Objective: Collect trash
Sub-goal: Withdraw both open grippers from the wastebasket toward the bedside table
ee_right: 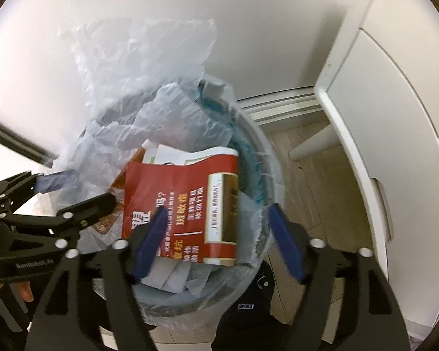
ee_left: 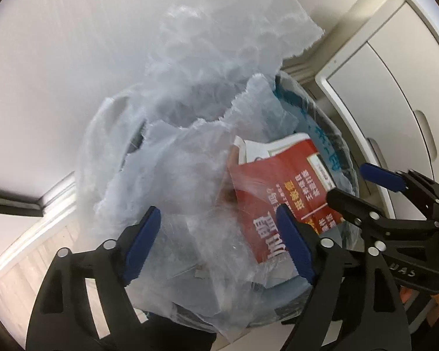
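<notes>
White wall fills the background of the left wrist view, with a white cabinet [ee_left: 395, 93] at right and pale wood floor [ee_left: 23, 257] at lower left. A trash bin [ee_left: 316, 108] stands below the camera, lined with a translucent plastic bag [ee_left: 196, 87] whose loose upper edge rises against the wall. A red printed paper [ee_left: 281, 204] lies inside the bin among white scraps. The left gripper [ee_left: 219, 239] has its jaws released and spread wide; bag film lies between them, and the red paper touches or overlaps the right blue pad. No grasp is evident. The right gripper [ee_left: 348, 187] enters from the right edge, jaws apart, just beside the red paper.

Right wrist view: white wall behind, cabinet [ee_right: 395, 117] at right, wood floor [ee_right: 322, 175] beside the bin [ee_right: 266, 146]. The right gripper [ee_right: 216, 239] stands with jaws released over the bin mouth; the red paper [ee_right: 184, 193] lies between them, nearer the left pad, which overlaps its lower edge. The bag [ee_right: 137, 70] stands up behind. The left gripper [ee_right: 76, 190] reaches in from the left, jaws open, with bag film at its fingertips.
</notes>
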Demonstrator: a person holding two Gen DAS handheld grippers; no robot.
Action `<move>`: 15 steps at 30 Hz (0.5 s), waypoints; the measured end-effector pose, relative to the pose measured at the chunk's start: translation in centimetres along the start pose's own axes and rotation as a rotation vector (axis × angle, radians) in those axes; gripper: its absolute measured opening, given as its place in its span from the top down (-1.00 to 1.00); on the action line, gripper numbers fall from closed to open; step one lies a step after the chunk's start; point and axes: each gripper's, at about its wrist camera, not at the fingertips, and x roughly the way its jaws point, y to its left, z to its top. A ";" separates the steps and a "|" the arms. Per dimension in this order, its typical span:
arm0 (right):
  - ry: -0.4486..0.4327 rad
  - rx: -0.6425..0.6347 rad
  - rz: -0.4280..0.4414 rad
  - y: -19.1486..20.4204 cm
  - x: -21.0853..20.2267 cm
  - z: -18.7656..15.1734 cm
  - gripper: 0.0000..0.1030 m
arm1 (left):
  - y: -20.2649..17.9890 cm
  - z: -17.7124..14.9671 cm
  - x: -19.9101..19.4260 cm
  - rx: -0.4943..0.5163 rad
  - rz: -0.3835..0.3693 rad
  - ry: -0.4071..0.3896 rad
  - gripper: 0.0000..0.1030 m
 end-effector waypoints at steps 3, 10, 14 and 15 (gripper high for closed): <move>-0.025 0.004 -0.006 -0.2 -0.8 0.6 -0.75 | 0.0 0.3 -0.5 0.004 0.013 -0.021 -0.67; -0.081 -0.008 -0.028 -0.4 -4.3 0.0 -0.86 | 0.8 0.4 -2.5 0.028 0.056 -0.065 -0.88; -0.122 -0.020 -0.044 -0.8 -6.0 0.0 -0.86 | 1.0 0.7 -3.9 0.024 0.083 -0.110 -0.88; -0.132 -0.017 -0.044 -0.9 -6.5 0.1 -0.86 | 1.1 0.7 -4.2 0.021 0.081 -0.120 -0.88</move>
